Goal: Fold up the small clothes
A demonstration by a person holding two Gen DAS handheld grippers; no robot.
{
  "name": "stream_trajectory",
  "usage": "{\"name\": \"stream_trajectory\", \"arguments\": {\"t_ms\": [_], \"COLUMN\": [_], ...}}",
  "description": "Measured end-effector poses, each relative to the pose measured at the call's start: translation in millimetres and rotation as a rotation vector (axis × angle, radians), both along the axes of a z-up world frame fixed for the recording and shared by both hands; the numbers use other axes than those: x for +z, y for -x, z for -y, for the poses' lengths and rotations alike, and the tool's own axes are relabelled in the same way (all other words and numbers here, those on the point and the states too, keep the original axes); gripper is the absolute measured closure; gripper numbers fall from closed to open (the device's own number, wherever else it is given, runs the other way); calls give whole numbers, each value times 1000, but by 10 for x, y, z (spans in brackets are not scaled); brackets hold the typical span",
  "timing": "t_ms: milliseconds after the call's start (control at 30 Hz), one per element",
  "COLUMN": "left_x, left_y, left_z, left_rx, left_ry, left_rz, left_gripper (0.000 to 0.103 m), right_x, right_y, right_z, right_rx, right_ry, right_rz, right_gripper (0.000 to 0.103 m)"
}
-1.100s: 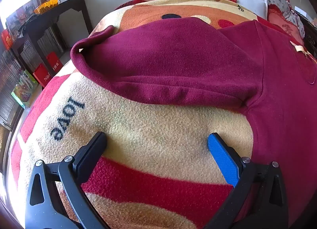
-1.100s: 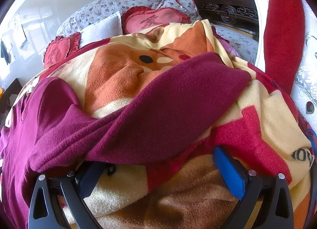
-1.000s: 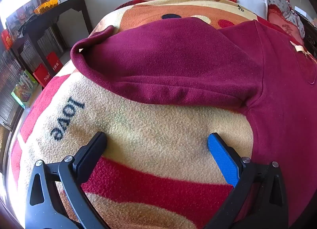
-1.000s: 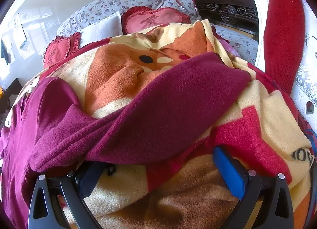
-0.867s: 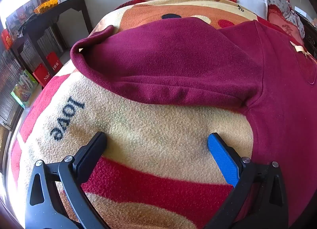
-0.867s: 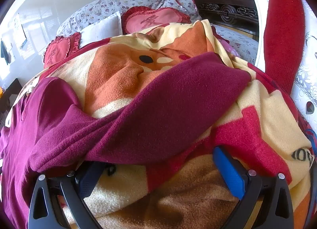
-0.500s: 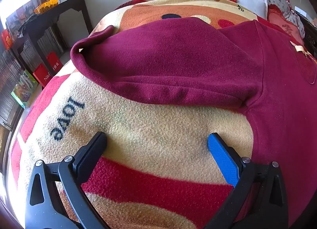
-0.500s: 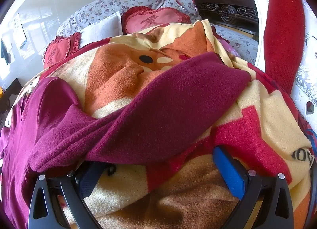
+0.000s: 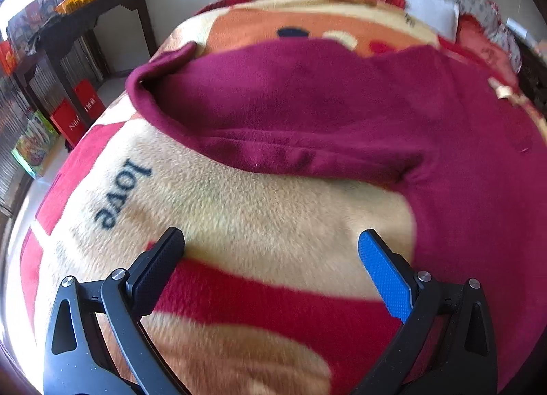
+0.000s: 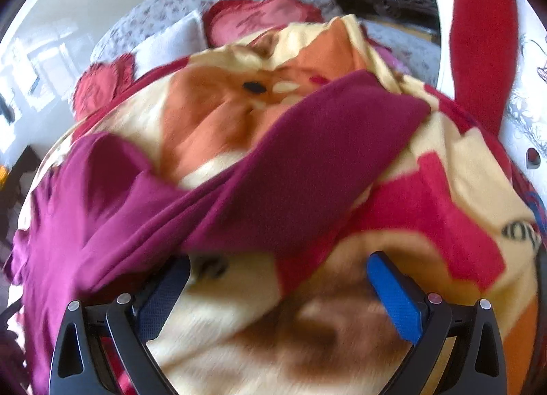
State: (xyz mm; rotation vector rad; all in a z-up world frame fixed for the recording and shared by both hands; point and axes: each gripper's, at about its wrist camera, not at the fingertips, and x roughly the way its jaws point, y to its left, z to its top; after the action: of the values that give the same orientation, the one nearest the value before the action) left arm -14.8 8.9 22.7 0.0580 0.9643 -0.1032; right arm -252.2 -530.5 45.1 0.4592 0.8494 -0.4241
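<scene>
A maroon fleece top lies spread on a bear-print blanket. One sleeve stretches left in the left wrist view, its cuff turned up. My left gripper is open and empty, low over the blanket, just short of that sleeve. In the right wrist view the other sleeve runs up to the right. My right gripper is open and empty; the sleeve's lower edge lies over its left fingertip.
Red heart cushions and a white pillow lie at the head of the bed. A dark wooden table and red bags stand off the bed's left side. A red cloth hangs at the right.
Both views have shifted slightly and are now blurred, so both grippers are moving a little. Both stay open and the top lies as before.
</scene>
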Motion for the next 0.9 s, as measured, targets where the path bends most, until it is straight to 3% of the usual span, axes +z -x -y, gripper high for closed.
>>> {"name": "stream_trajectory", "arguments": {"t_ms": [167,367,667,767,900], "left_x": [381,628,877,920,920], "left_y": [261,527,688,680,663], "left_z": [57,199,403,409,453], "left_rx": [-23,-66,-135,-137,-139], "left_ry": [-7,-1,-31,-24,-29], "left_rz": [69,107,146,148,152], "left_gripper": [1,1,1,1,1], "right_x": [556,1287,2150,2352,2214], "right_y": [309,628,509,406,118], "right_z": [-558,-1130,-1850,-2094,-2327], "right_rx": [122,255,463,514,492], "right_ry": [44,-108,-345,-245,-44], "right_rz": [25,78,157,199,167], "right_gripper": [0,0,0,0,0]}}
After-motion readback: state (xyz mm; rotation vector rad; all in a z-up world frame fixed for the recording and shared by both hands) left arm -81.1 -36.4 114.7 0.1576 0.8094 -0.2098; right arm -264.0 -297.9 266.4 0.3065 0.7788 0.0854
